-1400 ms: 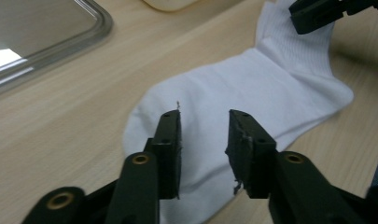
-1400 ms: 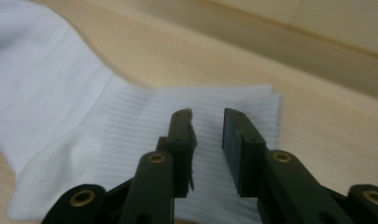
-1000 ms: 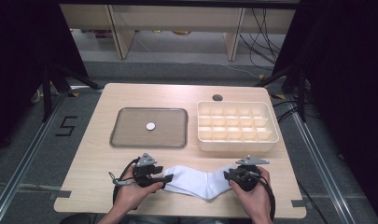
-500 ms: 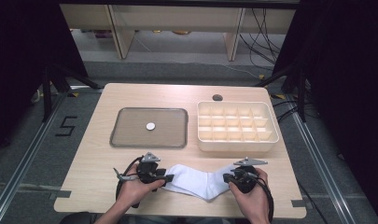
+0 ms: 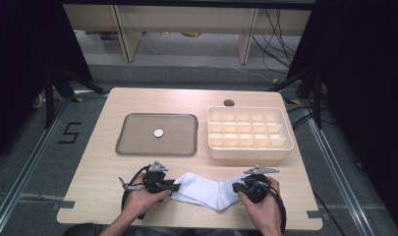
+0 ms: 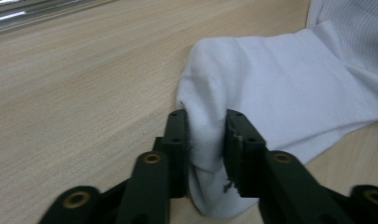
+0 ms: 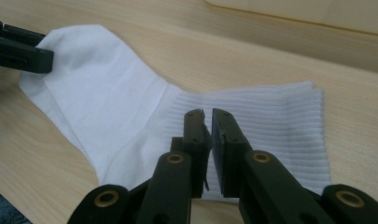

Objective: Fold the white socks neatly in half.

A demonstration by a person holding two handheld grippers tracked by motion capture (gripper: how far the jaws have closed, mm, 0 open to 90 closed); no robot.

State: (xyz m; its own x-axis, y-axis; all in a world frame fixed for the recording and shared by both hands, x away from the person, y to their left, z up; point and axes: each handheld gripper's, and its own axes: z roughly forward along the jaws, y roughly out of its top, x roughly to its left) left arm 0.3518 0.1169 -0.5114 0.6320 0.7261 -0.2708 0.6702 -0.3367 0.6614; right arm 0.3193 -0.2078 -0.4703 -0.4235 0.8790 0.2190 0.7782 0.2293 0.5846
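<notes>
1. Room: your desk (image 5: pixel 137 206) is a light wood top on a grey floor, with dark space to both sides and pale furniture legs and cables beyond its far edge.
2. Compartment box (image 5: pixel 249 132): cream, divided into a grid of small cells, standing toward the desk's far right corner.
3. Tray (image 5: pixel 157 134): shallow, grey-rimmed, left of the box and near the middle of the desk.
4. White sock (image 5: pixel 206 191): lying flat along the desk's near edge, between your two hands, with its ribbed cuff (image 7: pixel 270 116) at your right and its smooth foot end (image 6: pixel 214 93) at your left.
5. Your left gripper (image 6: pixel 205 135): held at the near edge, left of centre. Its jaws stand slightly apart and pinch a bunched fold of the sock's foot end.
6. Your right gripper (image 7: pixel 208 135): held at the near edge, right of centre. Its jaws are almost together over the cuff; whether any fabric lies between them I cannot tell for certain, though the tips press on the ribbing.
7. Round white disc (image 5: pixel 158 132): lying alone near the middle of the tray.
8. Small dark hole (image 5: pixel 229 103): in the desk top, just beyond the box's far edge.
</notes>
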